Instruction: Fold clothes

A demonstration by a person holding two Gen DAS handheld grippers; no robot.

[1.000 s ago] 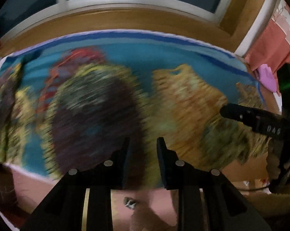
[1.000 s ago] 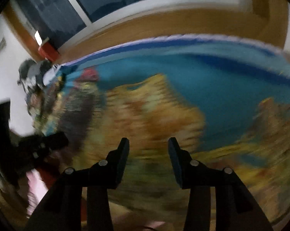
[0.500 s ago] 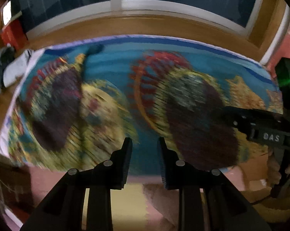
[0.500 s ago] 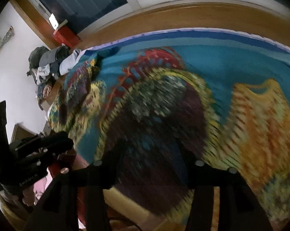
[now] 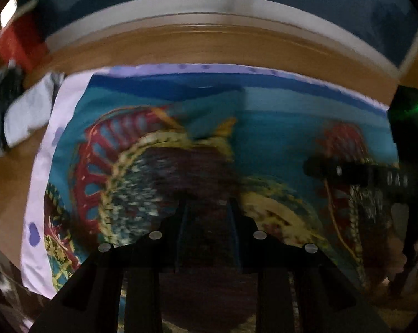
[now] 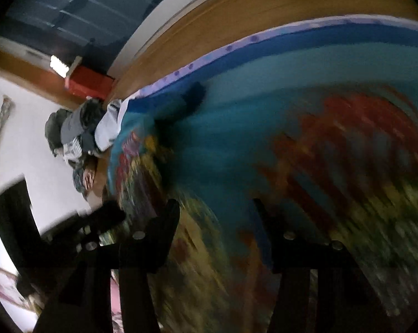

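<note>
Beneath both hand-held grippers (image 5: 207,213) (image 6: 214,216), patterned teal cloth (image 5: 264,127), jaws apart

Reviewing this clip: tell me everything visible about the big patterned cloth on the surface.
The patterned cloth is a large teal fabric printed with red arches, yellow-gold scrollwork and dark maroon patches, with a darker blue band along its far edge. It lies spread mostly flat over a lilac dotted sheet, with a raised crease near its middle. Blur hides finer detail. Both grippers hover above its near part; whether they touch it cannot be told.
</note>
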